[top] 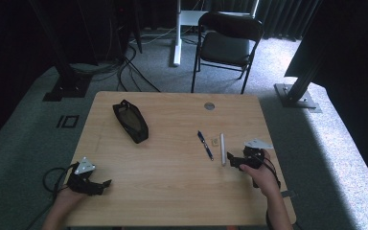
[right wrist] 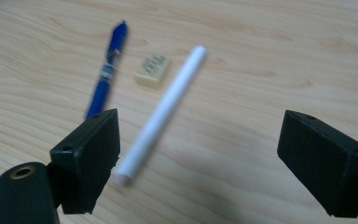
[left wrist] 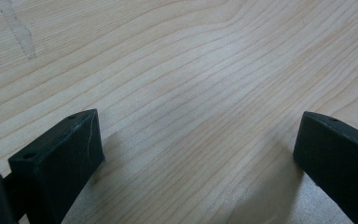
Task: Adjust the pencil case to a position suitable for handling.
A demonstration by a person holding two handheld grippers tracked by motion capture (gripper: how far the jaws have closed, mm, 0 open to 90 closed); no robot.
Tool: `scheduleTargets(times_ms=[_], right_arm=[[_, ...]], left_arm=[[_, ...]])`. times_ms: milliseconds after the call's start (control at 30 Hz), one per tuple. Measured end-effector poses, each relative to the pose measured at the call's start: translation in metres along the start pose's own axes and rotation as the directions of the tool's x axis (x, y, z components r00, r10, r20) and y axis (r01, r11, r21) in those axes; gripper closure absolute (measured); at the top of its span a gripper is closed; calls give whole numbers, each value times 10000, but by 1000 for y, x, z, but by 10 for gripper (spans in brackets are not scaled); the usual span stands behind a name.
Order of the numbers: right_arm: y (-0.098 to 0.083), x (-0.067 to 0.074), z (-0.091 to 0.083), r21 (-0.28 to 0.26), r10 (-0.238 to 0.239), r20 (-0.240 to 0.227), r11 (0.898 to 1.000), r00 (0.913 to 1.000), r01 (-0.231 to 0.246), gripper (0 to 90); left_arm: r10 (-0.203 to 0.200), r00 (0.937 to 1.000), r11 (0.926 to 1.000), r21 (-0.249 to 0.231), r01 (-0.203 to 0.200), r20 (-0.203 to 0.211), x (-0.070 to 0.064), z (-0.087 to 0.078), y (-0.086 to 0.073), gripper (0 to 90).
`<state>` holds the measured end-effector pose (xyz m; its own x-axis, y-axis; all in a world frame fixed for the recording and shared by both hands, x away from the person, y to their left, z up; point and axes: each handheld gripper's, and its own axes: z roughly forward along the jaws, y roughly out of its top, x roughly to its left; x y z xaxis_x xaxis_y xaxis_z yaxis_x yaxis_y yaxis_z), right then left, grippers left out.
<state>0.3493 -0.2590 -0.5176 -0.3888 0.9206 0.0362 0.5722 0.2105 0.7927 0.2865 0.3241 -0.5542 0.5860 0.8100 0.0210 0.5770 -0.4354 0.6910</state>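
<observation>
The right gripper (right wrist: 200,154), jaws wide and empty, sits at the frame's right, its near jaw just beside the white pen (right wrist: 161,114). The blue pen (right wrist: 105,77) and eraser (right wrist: 152,70) lie left of it. The left gripper (top: 106,183), lower left, gapes over bare table (left wrist: 191,70).

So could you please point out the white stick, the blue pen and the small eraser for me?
white stick (right wrist: 161,112), right gripper view, middle of its shaft.
blue pen (right wrist: 106,74), right gripper view, on its barrel.
small eraser (right wrist: 152,69), right gripper view, its top face.
</observation>
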Motion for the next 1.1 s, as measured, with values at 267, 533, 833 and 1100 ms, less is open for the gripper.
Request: scheduleTargets(times_ms=[267,533,833,1100], right_arm=[[17,21,9,-211,-262,-473,9995,9985,252,132],[31,49,22,-293,-691,-1067,9974,9919,664,138],[43,80,39,-399,-1088,-1675,9938,9799,1035,138],[53,108,54,-502,-1524,-2079,9881,9662,1450,141]], left_arm=[[-2,10000,10000,-2,2,0,0,0,0,16],[0,10000,10000,2,0,1,0,0,0,16],[-1,10000,10000,0,1,1,0,0,0,16],[1,10000,10000,3,-1,0,0,0,0,16]])
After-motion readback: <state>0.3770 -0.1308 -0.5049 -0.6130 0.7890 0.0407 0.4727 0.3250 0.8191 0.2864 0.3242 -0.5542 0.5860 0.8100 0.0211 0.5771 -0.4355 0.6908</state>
